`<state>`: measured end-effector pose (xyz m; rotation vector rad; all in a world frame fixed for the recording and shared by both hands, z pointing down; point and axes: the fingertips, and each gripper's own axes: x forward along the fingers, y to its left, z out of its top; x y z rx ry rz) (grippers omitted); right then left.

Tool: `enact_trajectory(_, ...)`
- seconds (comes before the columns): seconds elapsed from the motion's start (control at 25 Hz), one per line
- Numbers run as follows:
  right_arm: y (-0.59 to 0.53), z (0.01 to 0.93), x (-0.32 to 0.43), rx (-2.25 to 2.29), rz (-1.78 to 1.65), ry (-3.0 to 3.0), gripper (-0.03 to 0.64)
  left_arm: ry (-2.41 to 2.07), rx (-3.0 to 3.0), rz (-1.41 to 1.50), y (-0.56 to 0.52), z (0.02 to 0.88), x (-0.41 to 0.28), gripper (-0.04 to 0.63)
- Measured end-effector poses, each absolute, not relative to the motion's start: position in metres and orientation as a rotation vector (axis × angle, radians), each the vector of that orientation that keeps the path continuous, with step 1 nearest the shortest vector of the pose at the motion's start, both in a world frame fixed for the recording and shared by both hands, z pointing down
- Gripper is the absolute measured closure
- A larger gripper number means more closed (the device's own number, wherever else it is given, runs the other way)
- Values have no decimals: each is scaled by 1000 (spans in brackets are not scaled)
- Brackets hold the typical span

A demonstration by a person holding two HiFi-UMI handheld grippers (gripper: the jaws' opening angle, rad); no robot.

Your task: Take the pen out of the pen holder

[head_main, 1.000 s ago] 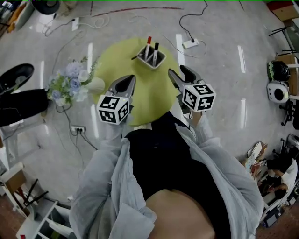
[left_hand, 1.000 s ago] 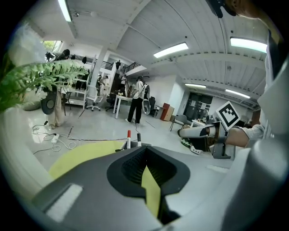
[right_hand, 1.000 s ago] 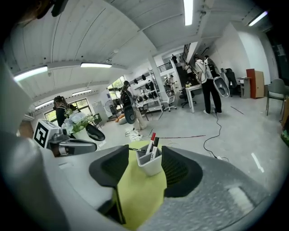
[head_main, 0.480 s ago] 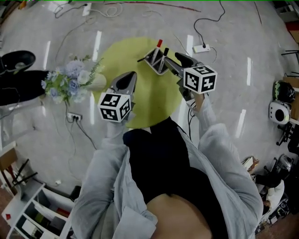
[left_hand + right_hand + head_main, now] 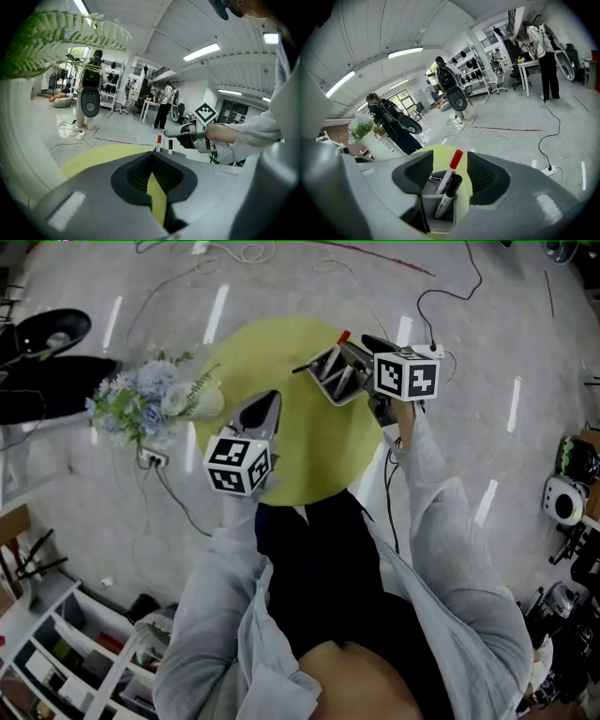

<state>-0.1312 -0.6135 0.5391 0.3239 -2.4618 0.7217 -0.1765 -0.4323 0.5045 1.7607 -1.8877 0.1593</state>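
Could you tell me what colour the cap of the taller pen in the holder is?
The cap is red, clearest in the right gripper view.

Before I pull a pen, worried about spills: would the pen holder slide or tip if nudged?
Probably light: the pen holder looks small and thin-walled, so it may slide on the smooth table. The red-capped pen leans and rises well above the rim, so a sideways pull could tip it.

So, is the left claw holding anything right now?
No, the left claw has its jaw tips together with nothing between them, and only the yellow table shows beyond.
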Motion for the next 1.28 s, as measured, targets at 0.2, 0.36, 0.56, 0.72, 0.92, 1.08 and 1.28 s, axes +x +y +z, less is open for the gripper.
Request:
enact_trajectory(0.2, -620, 561, -142, 300, 789, -2385, 396, -1919, 1725, 155, -429, 506, -180, 578)
enact_trajectory(0.36, -619, 577, -152, 274, 798, -2333, 401, -1928, 1698, 161, -420, 510, -182, 577)
enact_trajectory(0.56, -621, 579, -157, 279, 797, -2331, 512, -1925, 1677, 174, -412, 515, -183, 577)
enact_trajectory(0.72, -619, 575, -160, 269, 828, -2353, 525, -1924, 1679, 171, -411, 515, -184, 578)
enact_trajectory(0.92, -619, 560, -158, 277, 850, -2385, 547, -1915, 1709, 165, -415, 510, -183, 577)
enact_trajectory(1.08, -616, 546, -156, 283, 831, -2418, 551, -1898, 1747, 164, -417, 504, -180, 578)
enact_trajectory(1.28, -610, 527, -151, 295, 841, -2478, 551, -1879, 1797, 172, -419, 496, -180, 577)
